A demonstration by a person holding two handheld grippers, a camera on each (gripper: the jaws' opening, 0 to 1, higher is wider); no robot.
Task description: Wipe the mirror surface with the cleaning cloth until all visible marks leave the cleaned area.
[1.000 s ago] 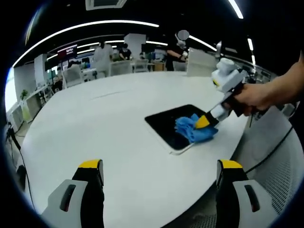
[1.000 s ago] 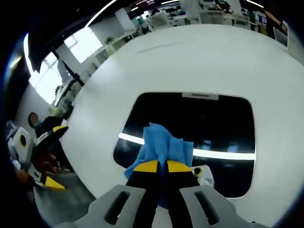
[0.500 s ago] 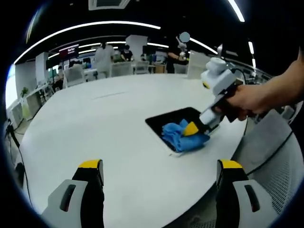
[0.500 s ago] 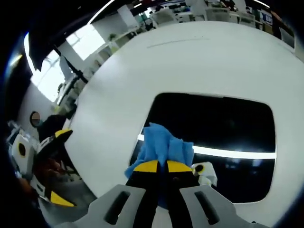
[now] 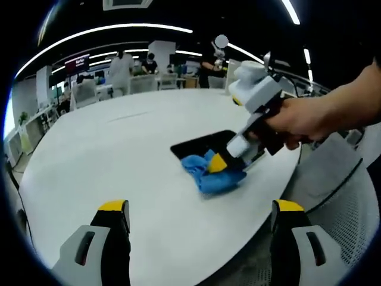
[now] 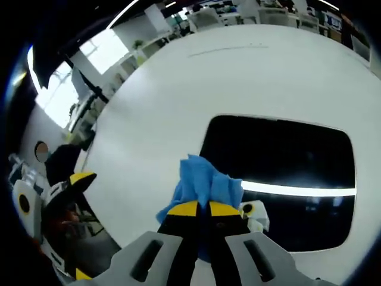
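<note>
While the left gripper [image 5: 199,211] hangs with jaws spread wide above the white table [image 5: 107,149], the right gripper [image 6: 203,210], held in a hand [image 5: 297,122], pinches the blue cleaning cloth [image 6: 202,182]. The cloth lies at the near-left edge of the dark mirror [image 6: 286,161], partly on the table. Beyond, people stand among desks.

right gripper [image 6: 203,209] clamped on blue cleaning cloth [image 6: 203,185], cloth at left edge of dark mirror [image 6: 292,161] on white table [image 6: 178,89].
</note>
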